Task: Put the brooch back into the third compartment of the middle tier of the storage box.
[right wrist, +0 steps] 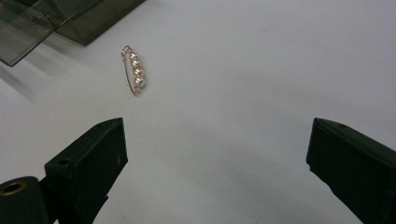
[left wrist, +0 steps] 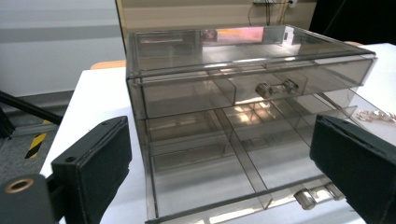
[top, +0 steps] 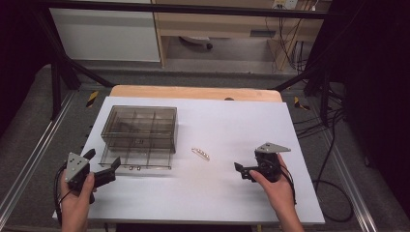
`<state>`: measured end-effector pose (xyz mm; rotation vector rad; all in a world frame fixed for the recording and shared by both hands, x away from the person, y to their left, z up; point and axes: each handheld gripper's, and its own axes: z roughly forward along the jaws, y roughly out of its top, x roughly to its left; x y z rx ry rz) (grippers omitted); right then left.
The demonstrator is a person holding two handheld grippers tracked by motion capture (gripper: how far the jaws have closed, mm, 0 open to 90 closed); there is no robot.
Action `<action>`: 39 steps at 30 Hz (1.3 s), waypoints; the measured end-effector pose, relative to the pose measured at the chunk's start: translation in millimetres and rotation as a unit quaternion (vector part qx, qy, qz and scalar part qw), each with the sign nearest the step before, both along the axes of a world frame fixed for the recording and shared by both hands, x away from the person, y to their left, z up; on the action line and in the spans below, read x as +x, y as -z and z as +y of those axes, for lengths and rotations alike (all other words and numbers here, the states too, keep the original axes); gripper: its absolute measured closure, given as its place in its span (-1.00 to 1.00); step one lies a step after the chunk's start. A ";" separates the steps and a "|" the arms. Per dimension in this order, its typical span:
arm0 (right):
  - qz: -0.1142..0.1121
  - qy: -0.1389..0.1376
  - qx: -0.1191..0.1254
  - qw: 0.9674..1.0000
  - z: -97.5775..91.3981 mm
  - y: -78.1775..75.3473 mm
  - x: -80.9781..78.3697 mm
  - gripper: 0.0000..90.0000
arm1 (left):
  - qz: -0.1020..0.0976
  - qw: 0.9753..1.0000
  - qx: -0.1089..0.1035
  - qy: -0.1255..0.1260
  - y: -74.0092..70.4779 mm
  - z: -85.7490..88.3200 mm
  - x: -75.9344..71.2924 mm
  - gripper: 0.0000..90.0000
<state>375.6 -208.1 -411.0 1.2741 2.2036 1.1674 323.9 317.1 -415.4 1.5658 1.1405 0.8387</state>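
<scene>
A: What's around the work area, quick?
B: White tabletop (top: 232,125) w/ a wooden edge (top: 193,92) at the far side. Black frame bar (top: 193,8) across the top, diagonal strut (top: 72,67) on the left.
A: Floor?
B: Grey floor (top: 232,53). Yellow-black tape marks near both far table corners, one left (top: 92,98), one right (top: 300,103). Metal rail (top: 29,154) runs along the left side.
A: Background?
B: White cabinet (top: 104,34) far left, wooden desk (top: 217,24) beside it, a caster (top: 209,46) under the desk.
A: Anything on the right?
B: Black cables (top: 333,145) trailing down the floor, more hanging by the desk
</scene>
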 end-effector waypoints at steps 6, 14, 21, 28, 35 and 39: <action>-0.011 -0.003 -0.016 1.000 15.5 -19.6 24.2 -0.81 | 0.002 1.000 0.002 0.002 0.8 -0.5 -1.2 -0.88; -0.024 -0.016 0.007 1.000 56.3 -33.1 54.9 -0.75 | 0.012 1.000 0.005 0.009 2.6 -1.2 1.8 -0.88; -0.005 -0.039 0.046 0.998 83.2 -13.4 60.9 -0.63 | 0.017 1.000 0.008 0.007 4.1 -2.4 0.3 -0.88; 0.009 -0.055 0.007 0.998 96.5 3.7 55.6 -0.51 | 0.015 1.000 0.010 0.013 3.6 -5.4 2.7 -0.88; 0.028 -0.063 0.005 0.998 98.3 13.0 55.2 -0.46 | 0.016 1.000 0.009 0.015 3.4 -6.9 2.4 -0.88; 0.027 -0.076 -0.004 0.997 99.6 15.2 52.3 -0.25 | 0.014 1.000 0.012 0.016 2.1 -9.9 1.5 -0.89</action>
